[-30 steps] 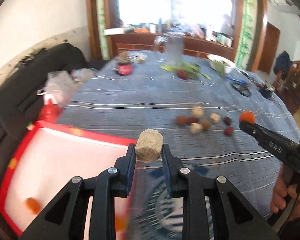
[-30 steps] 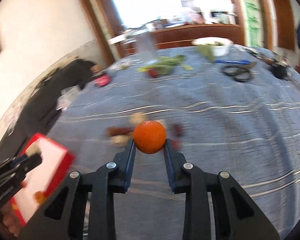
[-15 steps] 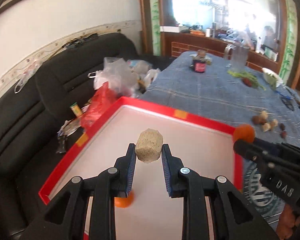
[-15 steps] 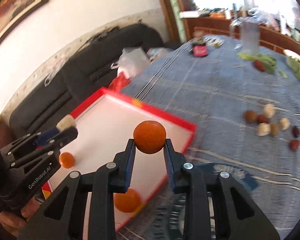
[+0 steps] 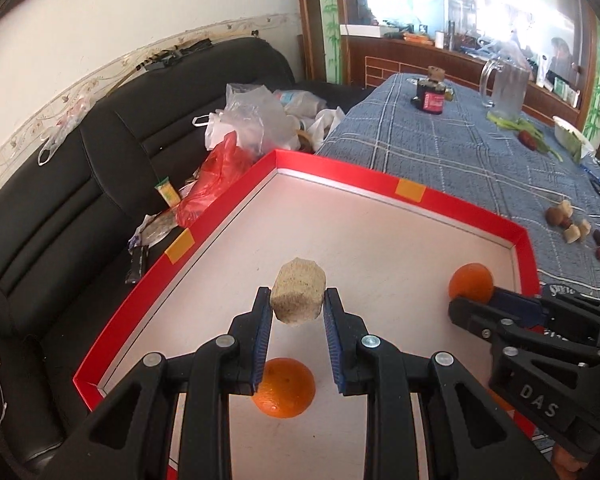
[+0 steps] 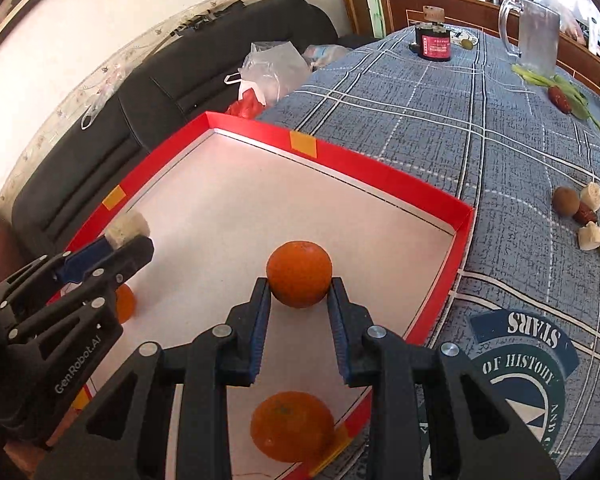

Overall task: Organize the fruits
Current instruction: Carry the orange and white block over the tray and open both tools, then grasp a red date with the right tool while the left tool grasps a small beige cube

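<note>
Orange (image 6: 299,279) clamped in right tool (image 6: 299,298), beige chunk (image 5: 297,296) in left tool (image 5: 296,307), seemingly above tray (image 5: 396,189).

Left gripper (image 5: 297,307): both blue-padded fingers (image 5: 260,320) pressed against a tan block (image 5: 298,297), held raised off the surface, tool pointing forward and slightly down. Right gripper (image 6: 300,292): jaws clamped on an orange (image 6: 299,273) at the tips, likewise held aloft. The two tools sit side by side, near each other, not touching.
</note>
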